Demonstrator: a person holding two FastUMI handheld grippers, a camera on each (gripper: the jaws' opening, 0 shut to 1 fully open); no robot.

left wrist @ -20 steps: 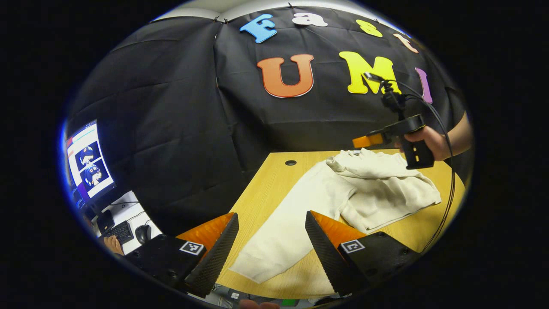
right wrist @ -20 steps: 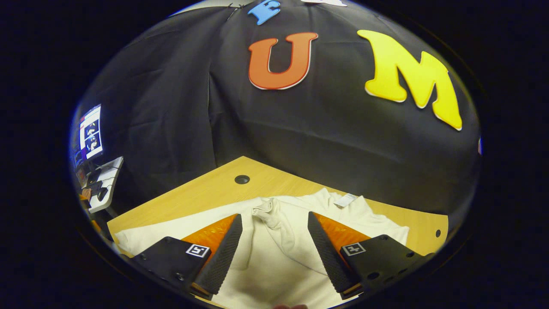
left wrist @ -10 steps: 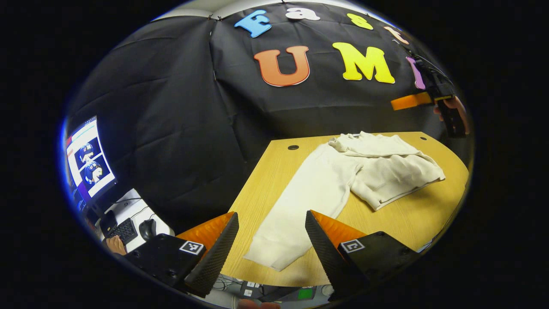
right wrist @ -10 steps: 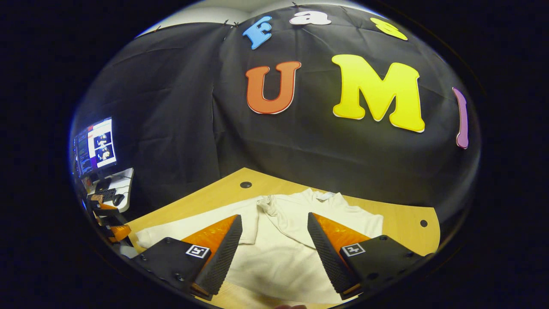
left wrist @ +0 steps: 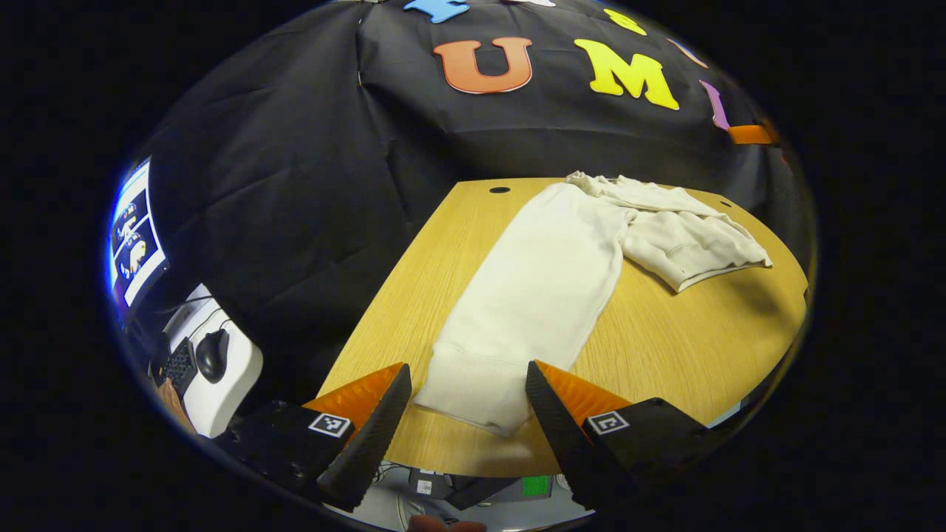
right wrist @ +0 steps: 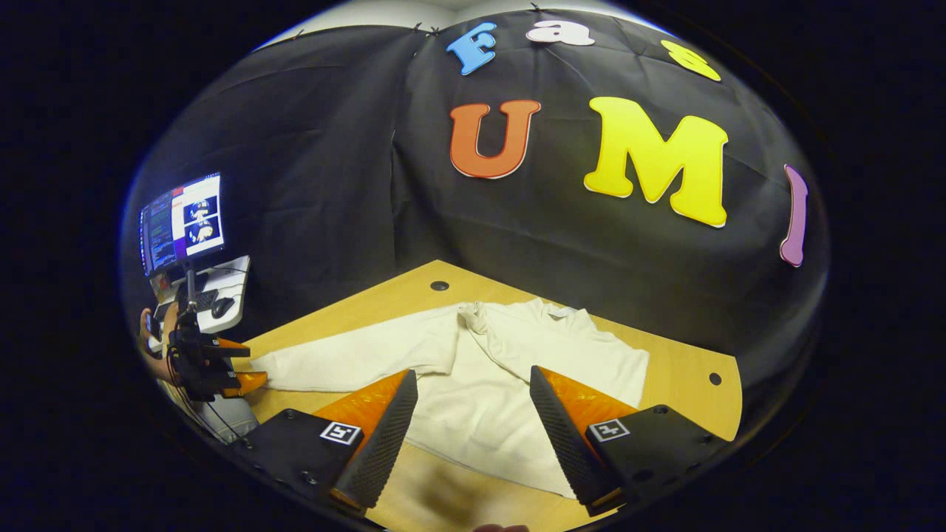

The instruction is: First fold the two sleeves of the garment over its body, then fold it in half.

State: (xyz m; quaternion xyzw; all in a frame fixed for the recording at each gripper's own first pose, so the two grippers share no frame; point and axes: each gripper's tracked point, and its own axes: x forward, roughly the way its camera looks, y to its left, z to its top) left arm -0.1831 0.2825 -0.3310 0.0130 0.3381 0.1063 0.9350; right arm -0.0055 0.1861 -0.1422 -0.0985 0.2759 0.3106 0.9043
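Note:
A cream long-sleeved garment [left wrist: 687,236] lies on the wooden table [left wrist: 665,347]. One sleeve is folded over its body [right wrist: 517,347]. The other sleeve [left wrist: 539,295] stretches flat toward my left gripper [left wrist: 467,373]. That gripper is open, and the sleeve's cuff [left wrist: 473,395] lies just ahead, in line with the gap between its fingers. In the right gripper view, the left gripper [right wrist: 229,373] sits at the cuff end of that sleeve [right wrist: 340,362]. My right gripper [right wrist: 473,373] hangs open above the garment's near hem, holding nothing. It shows again at the far right [left wrist: 750,134].
A white side desk [left wrist: 222,384] left of the table carries a mouse [left wrist: 213,353], a keyboard and a lit monitor [left wrist: 133,240]. The tabletop has small cable holes [right wrist: 440,285] near its back corners. Its near edge [left wrist: 473,469] runs just below the cuff.
My left gripper has tipped down and closed in on the outstretched sleeve's cuff. The right gripper has drawn up and back from the folded sleeve, staying open.

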